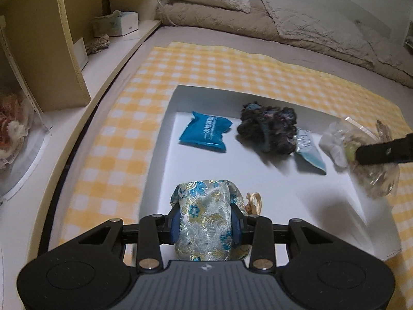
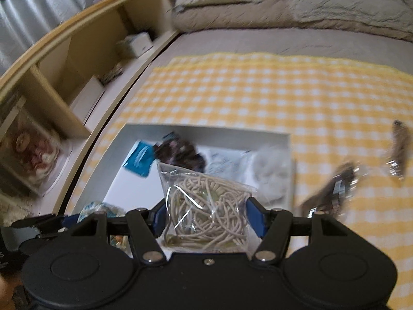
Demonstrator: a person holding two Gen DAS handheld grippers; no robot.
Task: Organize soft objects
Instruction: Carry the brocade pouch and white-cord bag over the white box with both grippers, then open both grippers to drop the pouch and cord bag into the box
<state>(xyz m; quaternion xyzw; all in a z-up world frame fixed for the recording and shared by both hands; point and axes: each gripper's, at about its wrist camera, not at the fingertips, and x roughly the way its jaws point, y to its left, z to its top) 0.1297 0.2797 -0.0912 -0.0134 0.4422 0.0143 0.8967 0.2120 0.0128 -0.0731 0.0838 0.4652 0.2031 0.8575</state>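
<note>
Your left tongs (image 1: 205, 228) are pinching a silky floral brocade pouch (image 1: 206, 219) over the near edge of the shallow white tray (image 1: 165, 129). Your right tongs (image 2: 204, 219) are clasping a crinkly clear bag of beige cords (image 2: 206, 211) above the tray's right side.

Yellow-white checked cloth (image 1: 206, 62), blue packet (image 1: 205, 134)

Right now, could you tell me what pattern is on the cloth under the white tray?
Yellow-and-white checks on the cloth, clearest in the right wrist view.
</note>
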